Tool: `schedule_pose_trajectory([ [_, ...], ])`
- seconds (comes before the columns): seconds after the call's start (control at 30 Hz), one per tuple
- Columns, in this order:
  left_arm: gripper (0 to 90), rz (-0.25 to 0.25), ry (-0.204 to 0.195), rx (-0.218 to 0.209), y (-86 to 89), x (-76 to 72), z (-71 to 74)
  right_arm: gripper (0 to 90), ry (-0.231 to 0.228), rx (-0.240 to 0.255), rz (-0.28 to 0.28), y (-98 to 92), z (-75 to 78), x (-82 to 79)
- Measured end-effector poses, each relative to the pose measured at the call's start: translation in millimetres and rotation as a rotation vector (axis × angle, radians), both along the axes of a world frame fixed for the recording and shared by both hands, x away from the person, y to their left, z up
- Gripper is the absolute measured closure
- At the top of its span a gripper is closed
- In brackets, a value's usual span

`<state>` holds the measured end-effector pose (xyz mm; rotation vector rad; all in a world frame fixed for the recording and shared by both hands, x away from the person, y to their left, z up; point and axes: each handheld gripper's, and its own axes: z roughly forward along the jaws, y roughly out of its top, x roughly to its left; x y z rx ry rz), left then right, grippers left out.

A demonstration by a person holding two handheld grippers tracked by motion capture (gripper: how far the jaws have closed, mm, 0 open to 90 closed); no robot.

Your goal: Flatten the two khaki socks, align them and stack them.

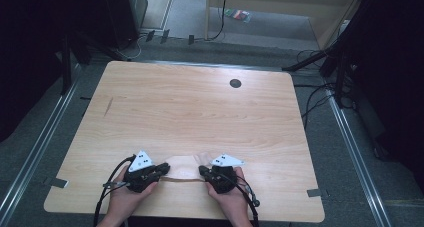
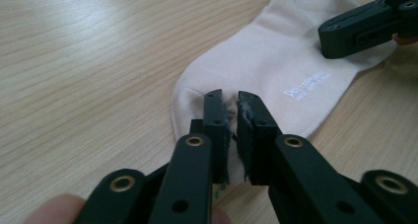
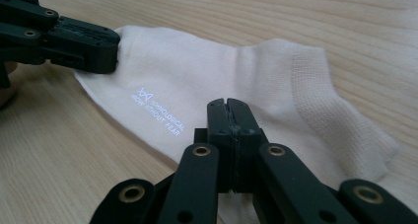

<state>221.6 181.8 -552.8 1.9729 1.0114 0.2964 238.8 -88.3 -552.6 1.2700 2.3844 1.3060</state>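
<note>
Right, you've got the wooden table (image 1: pixel 200 102) spread out ahead, bare but for a small dark round hole (image 1: pixel 235 83) near its far edge. Down at your near edge lies the cream sock (image 1: pixel 181 168), flat on the wood, stretched between your two hands. Your left gripper (image 2: pixel 230 104) is at the toe end, jaws nearly together and pinching a little fold of the fabric between the pads. Your right gripper (image 3: pixel 228 104) sits over the other end, near the ribbed cuff (image 3: pixel 315 91), jaws closed tight together with sock beneath; whether fabric is caught between them I can't tell. Small white lettering (image 3: pixel 158 111) marks the sole.
</note>
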Motion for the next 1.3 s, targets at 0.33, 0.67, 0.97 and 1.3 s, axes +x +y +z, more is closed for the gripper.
schedule_pose_trajectory([
  [0.33,36.6,0.004,-0.078,-0.175,20.9,-1.0,8.4,37.5,-0.162,0.071,-0.029,-14.6,11.4,2.0],
  [0.67,2.6,0.057,-0.062,-0.228,44.3,4.5,18.0,8.5,-0.152,0.101,-0.136,-39.3,21.9,10.8],
  [0.97,1.4,0.134,-0.066,-0.232,67.1,9.0,17.5,7.3,-0.154,0.095,-0.168,-57.7,25.0,18.0],
  [1.3,1.5,0.192,-0.080,-0.220,86.4,11.7,16.2,8.2,-0.172,0.093,-0.235,-81.7,28.6,22.7],
])
